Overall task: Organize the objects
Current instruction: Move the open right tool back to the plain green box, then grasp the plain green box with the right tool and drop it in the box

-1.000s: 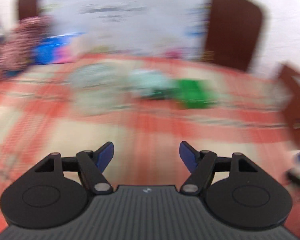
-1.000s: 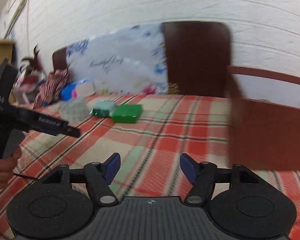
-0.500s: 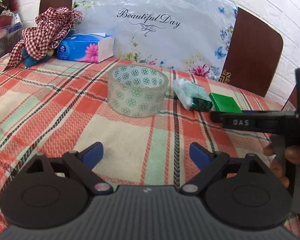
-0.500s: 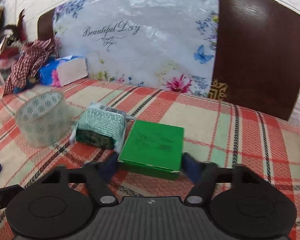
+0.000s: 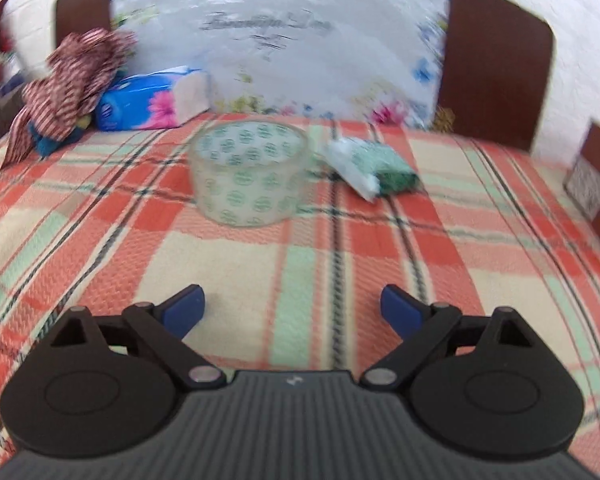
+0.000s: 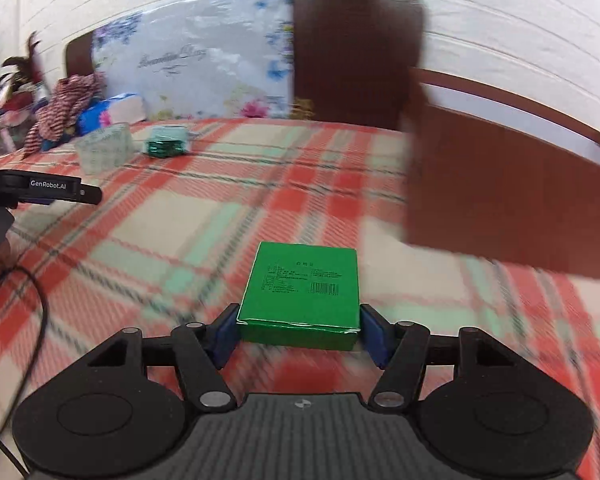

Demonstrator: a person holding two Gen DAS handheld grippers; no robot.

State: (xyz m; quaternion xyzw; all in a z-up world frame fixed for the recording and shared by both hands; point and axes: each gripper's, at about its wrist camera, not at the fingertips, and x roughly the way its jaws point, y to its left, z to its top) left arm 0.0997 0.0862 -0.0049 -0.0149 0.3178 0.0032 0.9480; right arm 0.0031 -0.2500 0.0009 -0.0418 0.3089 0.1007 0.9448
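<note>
Flat green carton (image 6: 300,292) now lifted away, clamped in right hand-held gripper (image 6: 298,334), woven plaid cloth (image 6: 220,216)

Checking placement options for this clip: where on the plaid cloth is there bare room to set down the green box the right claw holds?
Bare cloth spreads below the green box in the right claw, and between the left claw and the tape roll. Crowded at the far edge: tape roll, green packet, tissue pack and checked cloth bundle.

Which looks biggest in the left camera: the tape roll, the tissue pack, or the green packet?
1. Tape roll, though it sits nearest the camera.
2. Tissue pack, partly hidden by the checked cloth.
3. Green packet.
</note>
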